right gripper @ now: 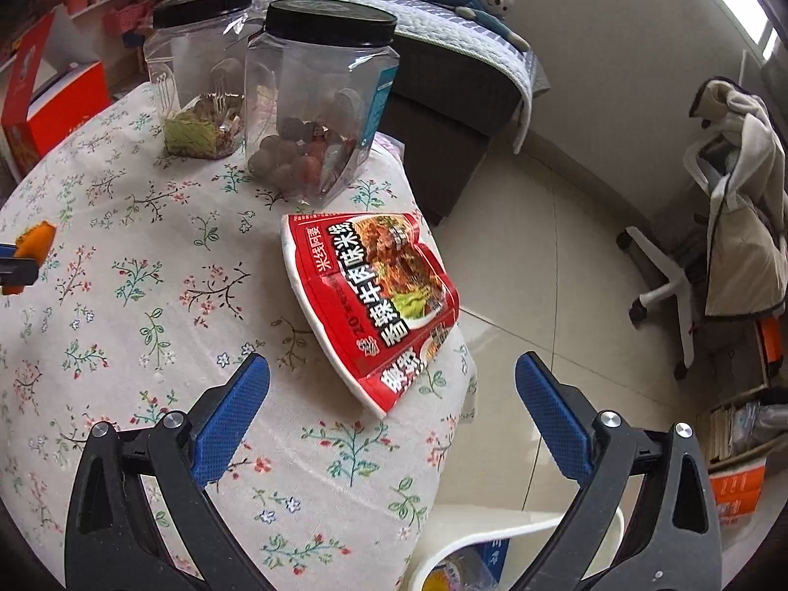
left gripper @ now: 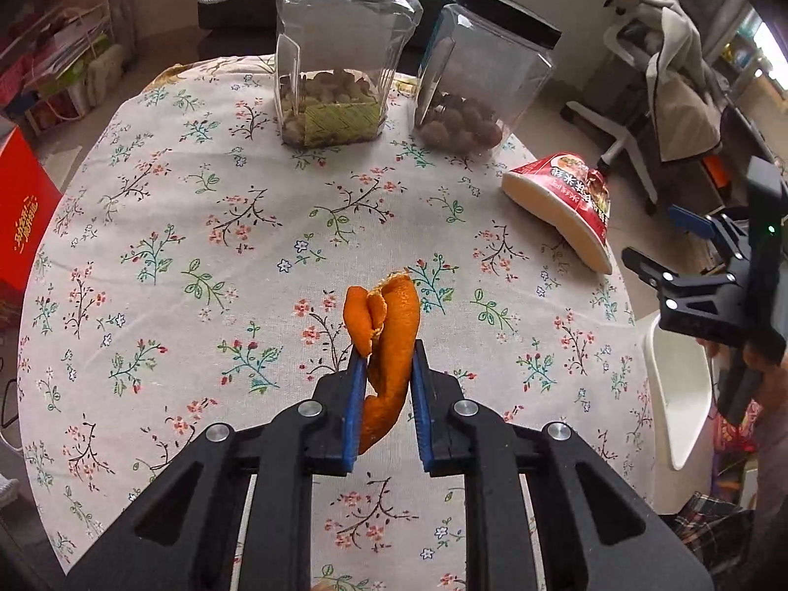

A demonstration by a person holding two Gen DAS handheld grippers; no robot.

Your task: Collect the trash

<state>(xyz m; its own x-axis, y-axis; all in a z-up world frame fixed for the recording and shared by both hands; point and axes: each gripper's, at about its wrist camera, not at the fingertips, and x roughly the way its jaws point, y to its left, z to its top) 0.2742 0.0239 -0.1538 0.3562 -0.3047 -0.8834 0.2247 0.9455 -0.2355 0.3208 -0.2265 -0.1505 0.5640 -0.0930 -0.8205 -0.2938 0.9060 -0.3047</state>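
Left hand-held gripper [left gripper: 389, 354] is clamped narrow on an orange peel [left gripper: 391, 340]; the blue pads [left gripper: 357, 409] press it from both sides, peel lifted clear of the bench [left gripper: 172, 226]; its lower end hangs between the pads, top curls above the tips. Right hand-held gripper [right gripper: 391, 369] stands wide, nothing between its pads [right gripper: 231, 413]; in the left wrist view it's only partly in frame at the right edge [left gripper: 699, 290], tips cut off by its own body.

Crushed noodle cup [right gripper: 374, 305] lies on its side at the bench edge, just ahead of the right gripper, not touched; red wrapper with large white Chinese characters, seen upside-down, I can't read them reliably; a food photo is printed on it.

Two clear jars with black lids at the far side: one [left gripper: 340, 49] with nuts and a green patterned packet, one [left gripper: 482, 74] with round brown fruit, blue label partly visible, text too small.

White bin [right gripper: 492, 541] below the bench edge, mostly hidden by the right gripper; contents unclear.

Red box [left gripper: 24, 216] at left, gold writing, cut off by the frame.
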